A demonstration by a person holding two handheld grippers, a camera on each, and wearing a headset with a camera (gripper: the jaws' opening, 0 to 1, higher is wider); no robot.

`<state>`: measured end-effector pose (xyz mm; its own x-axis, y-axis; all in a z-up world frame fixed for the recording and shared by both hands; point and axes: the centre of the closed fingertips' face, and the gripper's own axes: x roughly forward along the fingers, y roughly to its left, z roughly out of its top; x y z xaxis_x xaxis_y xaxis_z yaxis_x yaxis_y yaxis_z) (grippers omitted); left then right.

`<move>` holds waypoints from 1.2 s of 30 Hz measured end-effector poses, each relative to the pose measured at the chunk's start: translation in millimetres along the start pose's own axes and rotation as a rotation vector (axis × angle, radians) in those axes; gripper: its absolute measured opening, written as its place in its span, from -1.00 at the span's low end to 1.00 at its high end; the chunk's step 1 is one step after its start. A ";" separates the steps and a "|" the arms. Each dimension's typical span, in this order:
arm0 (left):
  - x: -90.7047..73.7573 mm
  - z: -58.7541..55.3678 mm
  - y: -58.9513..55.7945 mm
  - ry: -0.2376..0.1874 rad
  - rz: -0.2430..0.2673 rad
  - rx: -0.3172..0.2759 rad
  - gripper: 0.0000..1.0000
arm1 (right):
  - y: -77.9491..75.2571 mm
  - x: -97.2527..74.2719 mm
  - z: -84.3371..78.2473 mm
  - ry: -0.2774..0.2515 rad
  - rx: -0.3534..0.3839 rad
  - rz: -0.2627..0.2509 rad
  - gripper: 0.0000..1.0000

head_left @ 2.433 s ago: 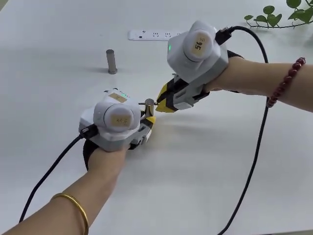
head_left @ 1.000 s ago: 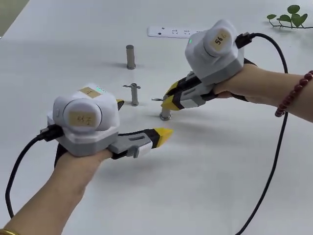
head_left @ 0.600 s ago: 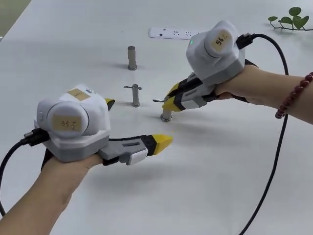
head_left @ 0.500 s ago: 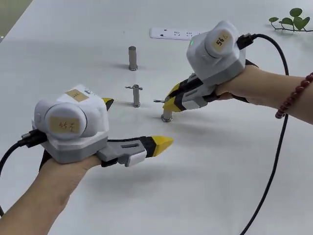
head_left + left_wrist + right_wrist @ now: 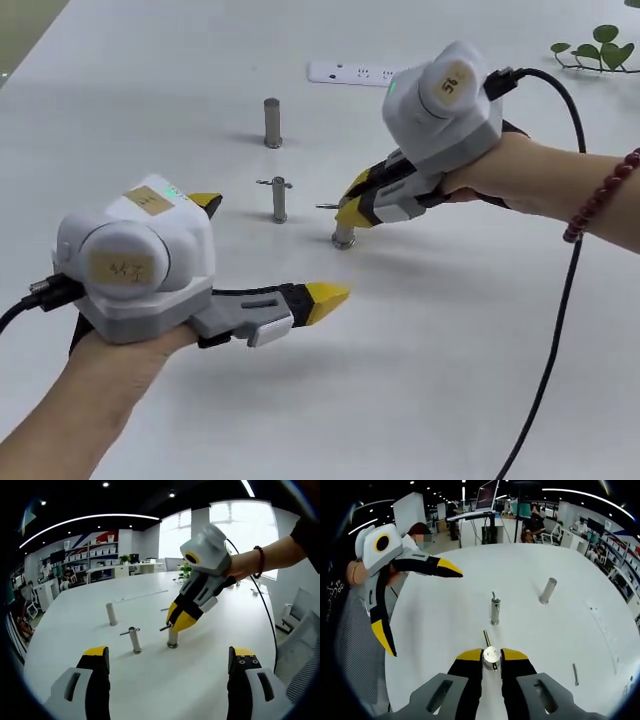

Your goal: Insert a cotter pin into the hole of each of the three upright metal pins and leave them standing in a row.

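Three upright metal pins stand on the white table. The far pin (image 5: 272,122) (image 5: 111,614) (image 5: 547,590) is bare. The middle pin (image 5: 280,200) (image 5: 134,640) (image 5: 494,610) has a cotter pin through its top. My right gripper (image 5: 347,213) (image 5: 491,655) is shut on the top of the near pin (image 5: 343,238) (image 5: 172,638) (image 5: 491,657). A cotter pin (image 5: 325,206) (image 5: 485,638) sticks out of that pin, away from the jaws. My left gripper (image 5: 265,248) (image 5: 167,657) hangs wide open with nothing in it, nearer to me and left of the pins.
A white power strip (image 5: 345,72) lies at the far side, and a green plant sprig (image 5: 600,45) sits at the far right. The right gripper's black cable (image 5: 555,300) trails down the right. A loose cotter pin (image 5: 575,674) lies on the table.
My left gripper, which was at the near pin, has let go, opened wide and drawn back toward me and left. My right gripper stays on the near pin.
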<state>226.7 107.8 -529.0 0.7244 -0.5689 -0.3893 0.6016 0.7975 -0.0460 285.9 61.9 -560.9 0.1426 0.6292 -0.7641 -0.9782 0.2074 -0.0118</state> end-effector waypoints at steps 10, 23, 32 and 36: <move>1.0 -1.6 4.6 0.009 0.011 0.007 0.95 | -14.0 2.0 -2.6 0.015 0.005 0.003 -0.85; 4.7 1.5 -1.5 0.006 -0.010 0.030 0.92 | -25.2 2.1 0.0 0.022 -0.036 0.007 -0.85; 7.0 -0.1 -7.3 0.015 -0.030 0.047 0.92 | -23.4 2.4 1.3 0.006 -0.049 0.023 -0.84; 6.8 -1.3 -5.9 0.019 -0.028 0.045 0.92 | -21.4 1.0 1.4 -0.007 -0.035 0.030 -0.84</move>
<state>227.6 99.4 -532.6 0.7006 -0.5868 -0.4061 0.6365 0.7711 -0.0162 307.2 59.2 -560.5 0.1136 0.6399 -0.7600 -0.9867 0.1622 -0.0110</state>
